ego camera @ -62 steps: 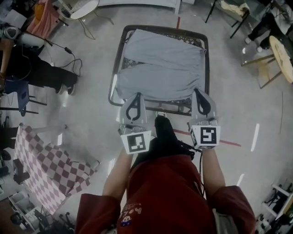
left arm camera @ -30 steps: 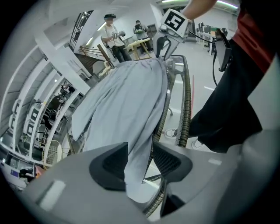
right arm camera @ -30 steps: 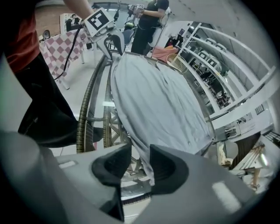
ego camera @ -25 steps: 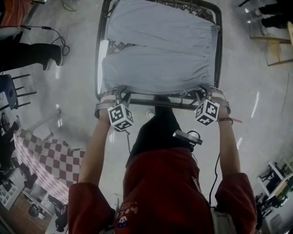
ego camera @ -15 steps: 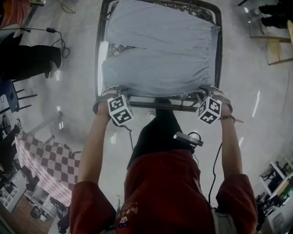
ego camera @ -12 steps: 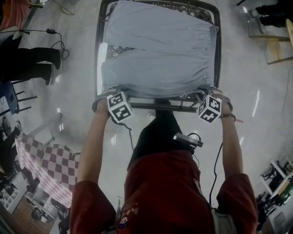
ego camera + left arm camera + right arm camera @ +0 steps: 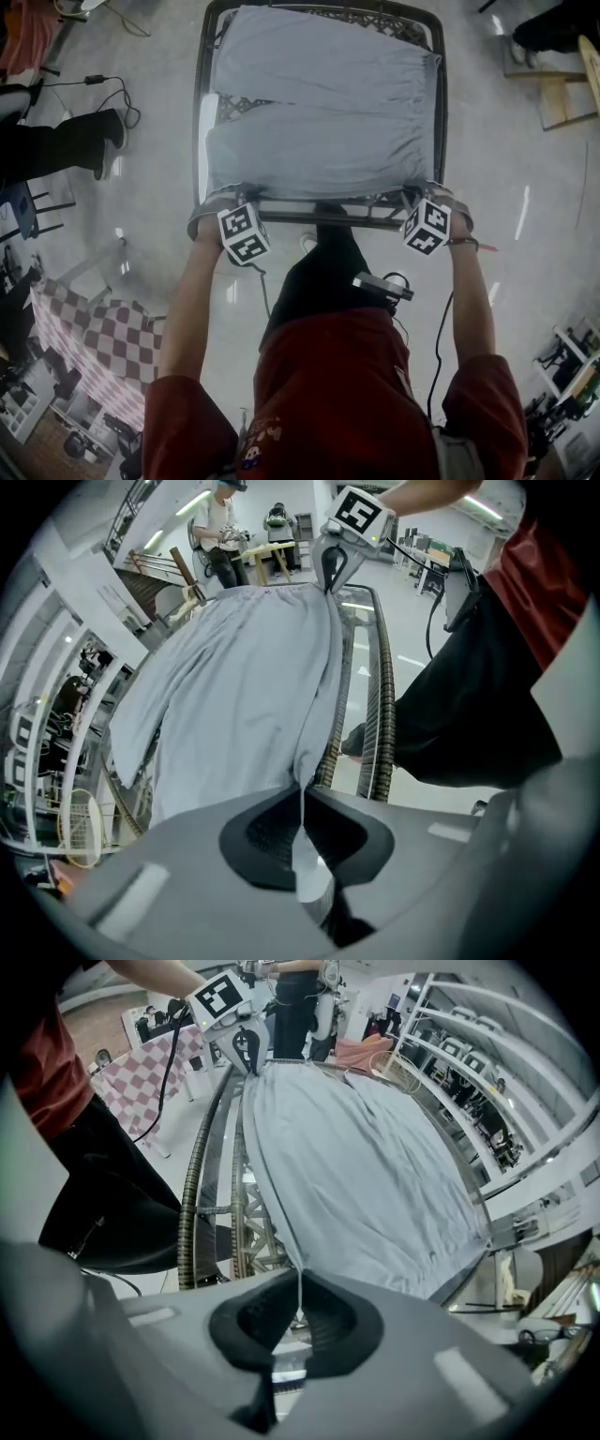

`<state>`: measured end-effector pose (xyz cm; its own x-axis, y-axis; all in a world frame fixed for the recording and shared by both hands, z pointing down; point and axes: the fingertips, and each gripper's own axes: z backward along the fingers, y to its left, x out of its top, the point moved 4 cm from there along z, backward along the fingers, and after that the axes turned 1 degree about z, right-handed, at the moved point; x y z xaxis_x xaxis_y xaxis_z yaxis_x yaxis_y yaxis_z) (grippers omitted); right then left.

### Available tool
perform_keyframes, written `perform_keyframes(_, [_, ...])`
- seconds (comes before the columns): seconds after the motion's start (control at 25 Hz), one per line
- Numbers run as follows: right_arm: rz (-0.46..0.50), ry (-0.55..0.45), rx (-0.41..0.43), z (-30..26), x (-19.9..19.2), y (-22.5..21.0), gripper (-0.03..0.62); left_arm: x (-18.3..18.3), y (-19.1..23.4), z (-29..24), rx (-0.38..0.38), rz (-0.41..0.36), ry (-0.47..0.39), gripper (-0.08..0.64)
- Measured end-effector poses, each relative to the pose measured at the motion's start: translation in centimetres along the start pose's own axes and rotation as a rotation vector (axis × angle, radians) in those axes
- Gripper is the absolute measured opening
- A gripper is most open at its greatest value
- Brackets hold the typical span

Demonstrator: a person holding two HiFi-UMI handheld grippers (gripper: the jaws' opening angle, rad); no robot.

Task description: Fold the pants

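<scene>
In the head view the jaw tips of the left gripper [image 7: 223, 199] and the right gripper [image 7: 424, 195] are covered by their marker cubes [image 7: 243, 234], so the grip cannot be read there. It is settled by the gripper views. In the left gripper view the jaws, which have just been closing, are seen pressed together on a thin fold of the grey pants [image 7: 323, 112], and the cloth is drawn down between the pads. In the right gripper view the same is shown: jaws just closed, with the near edge of the fabric pinched between them.

The pants are spread flat on the metal-framed table [image 7: 200, 122], with the two legs laid toward the left of the head view and the gathered waistband at the right. The near leg's end is held by the left gripper and the near waistband corner by the right.

The far rim of the table is cut off at the top of the head view. The middle of its near rail is hidden by a dark trouser leg [image 7: 323, 272]. The lattice under the cloth is shown clearly only in the gripper views.
</scene>
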<state>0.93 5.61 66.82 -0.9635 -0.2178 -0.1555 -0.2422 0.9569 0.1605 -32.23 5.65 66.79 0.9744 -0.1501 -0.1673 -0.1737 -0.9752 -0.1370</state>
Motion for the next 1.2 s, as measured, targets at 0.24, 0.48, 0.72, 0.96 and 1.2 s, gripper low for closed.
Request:
perform_keyframes(0.24, [-0.023,-0.021,-0.048,2.2,-0.6,1.6,0.009,-0.2,-2.5,2.2,0.058,0.035,-0.04,0.02])
perform_keyframes(0.48, [-0.018,-0.025,-0.065,3.9,-1.2,4.5,0.009,-0.4,-5.5,3.6,0.078,0.036,-0.048,0.02])
perform_keyframes(0.72, [-0.015,-0.039,-0.116,5.9,-1.3,6.6,0.009,-1.1,-7.7,5.3,0.119,0.038,-0.055,0.02])
perform_keyframes(0.96, [-0.025,-0.059,-0.189,7.5,0.2,5.0,0.009,-1.0,-4.6,7.8,0.23,0.047,-0.067,0.02])
perform_keyframes(1.2, [-0.045,-0.082,-0.259,9.3,1.8,0.8,0.009,0.0,1.1,10.3,0.319,0.049,-0.092,0.02])
